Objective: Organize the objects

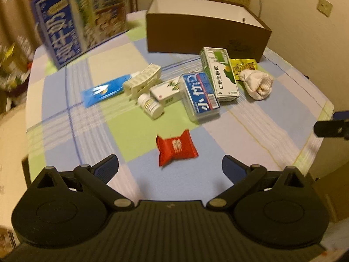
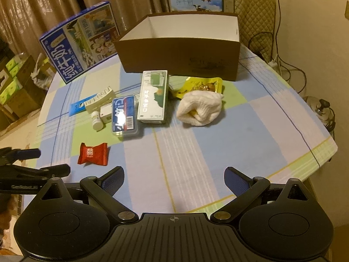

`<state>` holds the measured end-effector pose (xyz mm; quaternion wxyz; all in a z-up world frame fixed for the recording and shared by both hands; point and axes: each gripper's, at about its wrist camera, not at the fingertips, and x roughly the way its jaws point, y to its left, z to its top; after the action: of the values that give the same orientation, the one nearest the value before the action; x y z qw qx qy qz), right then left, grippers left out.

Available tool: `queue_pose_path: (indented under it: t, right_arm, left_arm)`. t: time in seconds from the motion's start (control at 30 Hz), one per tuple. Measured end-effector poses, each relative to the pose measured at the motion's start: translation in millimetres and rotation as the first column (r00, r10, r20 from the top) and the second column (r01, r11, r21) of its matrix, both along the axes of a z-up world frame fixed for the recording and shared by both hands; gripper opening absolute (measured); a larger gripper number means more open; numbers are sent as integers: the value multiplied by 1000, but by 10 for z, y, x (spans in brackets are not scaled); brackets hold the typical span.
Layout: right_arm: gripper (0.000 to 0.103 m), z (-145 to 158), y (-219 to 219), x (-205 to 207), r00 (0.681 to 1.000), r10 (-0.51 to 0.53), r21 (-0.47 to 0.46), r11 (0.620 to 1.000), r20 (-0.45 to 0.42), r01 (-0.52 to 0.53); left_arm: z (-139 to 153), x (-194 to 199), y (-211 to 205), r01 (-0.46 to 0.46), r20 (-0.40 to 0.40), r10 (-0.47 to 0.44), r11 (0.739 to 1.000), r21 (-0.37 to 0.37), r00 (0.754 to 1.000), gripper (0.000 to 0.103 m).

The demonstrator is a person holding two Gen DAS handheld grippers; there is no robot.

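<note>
near edge of the table (image 2: pixel 196 163): a broad bare strip of checked cloth is seen in the lower centre and lower right of the right wrist frame, open to passage. lower left is partly taken by a red packet (image 2: pixel 93 154), lying alone with bare cloth around it. mid-frame is crowded: a blue-labelled case (image 2: pixel 125 115), a green-and-white carton (image 2: pixel 153 97) and a white bottle (image 2: pixel 97 121) are packed close, a white cloth bundle (image 2: pixel 199 107) just right of them. a narrow gap is left between carton and bundle. behind, the brown open box (image 2: pixel 181 54) blocks the upper centre; a tilted blue carton (image 2: pixel 80 41) closes the upper left.
</note>
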<state>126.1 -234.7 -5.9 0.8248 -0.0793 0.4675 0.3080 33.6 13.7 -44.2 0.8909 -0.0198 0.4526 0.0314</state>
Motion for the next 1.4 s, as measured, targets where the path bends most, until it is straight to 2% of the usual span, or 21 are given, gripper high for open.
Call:
queue_pose_path:
  t: [0.17, 0.43, 0.53, 0.6, 0.7, 0.8, 0.9, 0.93, 1.0, 1.13, 1.3, 1.4]
  right_arm:
    - [96, -68, -74, 119, 1000, -8, -3, 1000, -27, 8]
    - [96, -129, -267, 360, 996, -63, -22, 998, -59, 62]
    - [96, -148, -333, 416, 994, -81, -28, 996, -70, 80]
    - [96, -158, -368, 441, 993, -93, -30, 995, -77, 91]
    - [96, -170, -412, 473, 990, -111, -33, 994, -85, 108]
    - [96, -179, -431, 503, 988, -123, -35, 992, -93, 120]
    - [96, -192, -404, 525, 988, -121, -39, 992, -96, 118]
    - [96, -196, -387, 530, 988, -117, -40, 993, -97, 114]
    - [96, -199, -354, 540, 990, -107, -42, 994, -97, 103]
    - [96, -196, -291, 552, 992, -87, -46, 996, -92, 83]
    - [96, -186, -256, 573, 993, -77, -52, 996, -88, 73]
    - [96, -186, -267, 602, 993, -82, -54, 996, -90, 78]
  left_arm:
    - [-233, 111, -126, 125, 49, -130, 988, 85, 990, 92]
    - [-559, 316, -242, 280, -1, -287, 937, 210, 958, 84]
    - [-651, 405, -236, 325, -44, -324, 916, 235, 945, 70]
    - [-698, 447, -212, 333, -71, -325, 913, 237, 943, 61]
    - [-721, 462, -160, 328, -84, -317, 920, 215, 945, 51]
    - [-701, 473, -110, 283, -89, -271, 943, 174, 958, 46]
    - [-698, 512, 22, 155, -118, -150, 987, 32, 982, 38]
    - [-702, 510, 88, 93, -124, -96, 995, -32, 988, 37]
    - [-684, 490, 141, 29, -121, -40, 995, -92, 992, 37]
    - [-647, 488, 70, 35, -114, -43, 997, -75, 992, 38]
    - [-599, 572, -2, 74, -103, -73, 997, -1, 992, 50]
    - [-594, 608, -41, 133, -104, -129, 990, 41, 986, 53]
